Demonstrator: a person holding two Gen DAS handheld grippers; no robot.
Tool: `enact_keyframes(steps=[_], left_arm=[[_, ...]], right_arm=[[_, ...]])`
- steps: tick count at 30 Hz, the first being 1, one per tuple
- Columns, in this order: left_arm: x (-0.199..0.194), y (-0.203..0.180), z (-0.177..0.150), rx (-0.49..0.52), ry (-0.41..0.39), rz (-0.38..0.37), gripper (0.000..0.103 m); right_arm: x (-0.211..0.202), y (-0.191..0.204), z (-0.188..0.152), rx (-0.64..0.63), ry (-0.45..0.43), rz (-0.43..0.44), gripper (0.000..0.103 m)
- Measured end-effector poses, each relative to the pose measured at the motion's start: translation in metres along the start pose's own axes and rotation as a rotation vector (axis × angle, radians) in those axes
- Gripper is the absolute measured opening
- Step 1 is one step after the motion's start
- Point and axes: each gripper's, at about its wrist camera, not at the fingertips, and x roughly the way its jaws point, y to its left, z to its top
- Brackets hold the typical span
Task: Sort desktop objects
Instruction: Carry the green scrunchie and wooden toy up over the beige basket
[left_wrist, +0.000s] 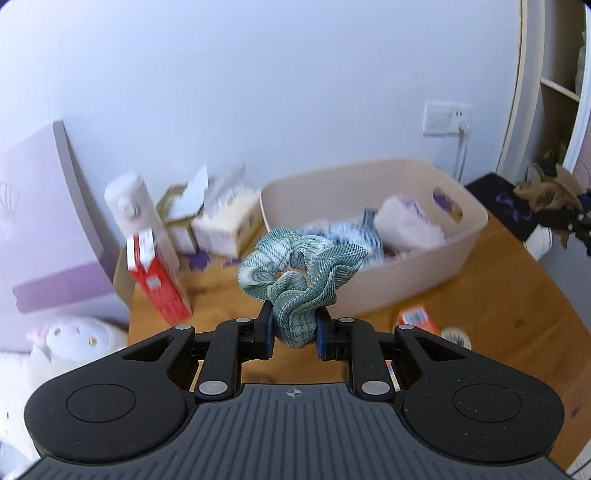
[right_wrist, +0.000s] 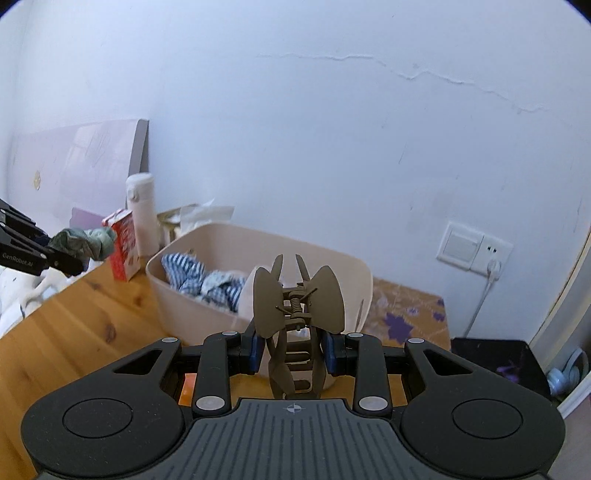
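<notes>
My left gripper (left_wrist: 294, 334) is shut on a green striped scrunchie (left_wrist: 299, 273) and holds it above the wooden desk (left_wrist: 498, 306), just in front of the beige bin (left_wrist: 461, 254). The scrunchie also shows in the right wrist view (right_wrist: 83, 242). My right gripper (right_wrist: 291, 354) is shut on a brown hair claw clip (right_wrist: 299, 299), held in front of the bin's near wall (right_wrist: 192, 317). The bin holds blue striped cloth (right_wrist: 207, 284) and a white pack (left_wrist: 406, 221). The right gripper with the clip shows at the right edge of the left wrist view (left_wrist: 546, 192).
A red and white carton (left_wrist: 157, 277), a white bottle (left_wrist: 129, 206) and small boxes (left_wrist: 221, 218) stand at the desk's back left. An orange packet (left_wrist: 415, 319) and a small round item (left_wrist: 456, 336) lie on the desk. A patterned mat (right_wrist: 402, 314) lies right of the bin. A wall socket (right_wrist: 476, 247) is behind.
</notes>
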Motion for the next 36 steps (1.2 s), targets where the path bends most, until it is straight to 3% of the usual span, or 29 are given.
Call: enact_keyframes(steps=[18, 27, 36], left_arm=[[0.062, -0.026, 0.076, 0.044, -0.041, 0.000, 0.021], [0.114, -0.037, 0.095, 0.033, 0.001, 0.016, 0.021], [0.156, -0.043, 0.098, 0.015, 0.066, 0.017, 0.021]], right_arm=[[0.066, -0.041, 0.032, -0.009, -0.004, 0.006, 0.031], [0.112, -0.040, 0.040, -0.040, 0.026, 0.055, 0.031], [0.157, -0.036, 0.036, -0.058, 0.112, 0.080, 0.031]])
